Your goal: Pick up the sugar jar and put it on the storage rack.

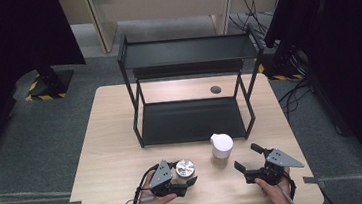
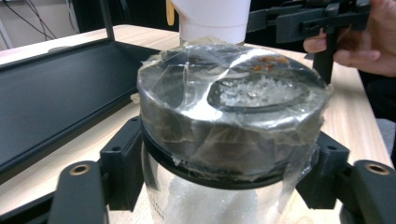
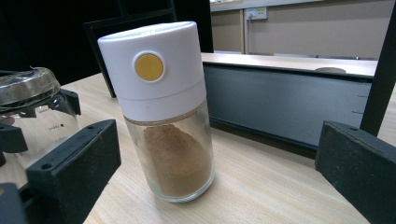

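Your left fingers [image 2: 121,172] are clamped on the salt jar [image 2: 229,116], one pad on each side just under its dark, film-wrapped lid, and from above you can see that jar [image 1: 185,168] standing on the table [image 1: 108,154] near the front edge, held in your left gripper [image 1: 182,180]. Your right gripper [image 1: 247,157] has its jaws spread wide, with nothing between them yet; the spice bottle [image 3: 163,112], white-capped with a yellow dot and brown powder inside, stands upright on the wood just ahead of that opening, apart from both pads. In the high view this bottle [image 1: 221,146] sits right in front of the black rack [image 1: 187,56], near its lower shelf.

Judging by this, you have one grasp made and the second only lined up. Next, ease the right gripper forward until the glass body sits squarely between the pads, then close below the cap. Keep the left jar level as you lift, since its lid is only wrapped in film. Both shelves look free to receive them.
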`<state>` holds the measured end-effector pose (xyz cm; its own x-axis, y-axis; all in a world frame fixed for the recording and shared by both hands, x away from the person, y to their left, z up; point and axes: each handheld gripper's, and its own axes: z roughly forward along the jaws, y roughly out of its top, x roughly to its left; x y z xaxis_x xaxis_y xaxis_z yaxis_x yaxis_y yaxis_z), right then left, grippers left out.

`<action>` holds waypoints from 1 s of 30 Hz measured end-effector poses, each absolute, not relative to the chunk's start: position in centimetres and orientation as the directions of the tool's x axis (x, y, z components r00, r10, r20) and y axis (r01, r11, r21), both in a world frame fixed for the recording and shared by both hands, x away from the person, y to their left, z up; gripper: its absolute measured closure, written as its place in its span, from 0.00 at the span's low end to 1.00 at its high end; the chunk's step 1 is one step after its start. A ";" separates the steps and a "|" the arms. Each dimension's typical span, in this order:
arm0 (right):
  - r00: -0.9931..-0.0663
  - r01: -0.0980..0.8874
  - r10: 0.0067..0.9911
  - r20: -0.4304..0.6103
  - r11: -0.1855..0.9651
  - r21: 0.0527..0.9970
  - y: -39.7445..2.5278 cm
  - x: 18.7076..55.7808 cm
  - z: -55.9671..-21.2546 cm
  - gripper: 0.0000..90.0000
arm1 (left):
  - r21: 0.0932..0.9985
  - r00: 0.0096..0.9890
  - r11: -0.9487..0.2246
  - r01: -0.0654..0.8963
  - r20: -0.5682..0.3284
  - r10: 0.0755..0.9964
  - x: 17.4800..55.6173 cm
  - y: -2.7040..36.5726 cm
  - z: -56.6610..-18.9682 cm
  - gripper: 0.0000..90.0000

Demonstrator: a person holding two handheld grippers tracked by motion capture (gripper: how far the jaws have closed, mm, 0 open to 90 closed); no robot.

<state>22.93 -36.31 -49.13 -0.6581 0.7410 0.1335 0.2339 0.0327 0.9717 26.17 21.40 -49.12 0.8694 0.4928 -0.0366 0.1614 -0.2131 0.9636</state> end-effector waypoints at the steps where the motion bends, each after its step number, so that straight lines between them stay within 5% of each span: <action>1: -0.659 0.234 0.740 0.134 0.032 0.972 -36.3 22.9 -49.1 0.00 | 0.963 0.869 -0.214 0.165 -0.039 0.493 26.2 21.4 -49.1 0.34; 30: -0.663 0.231 0.738 0.130 0.036 0.972 -36.3 23.0 -49.2 0.00 | 0.967 0.842 -0.188 0.169 -0.043 0.538 25.7 21.8 -47.3 0.35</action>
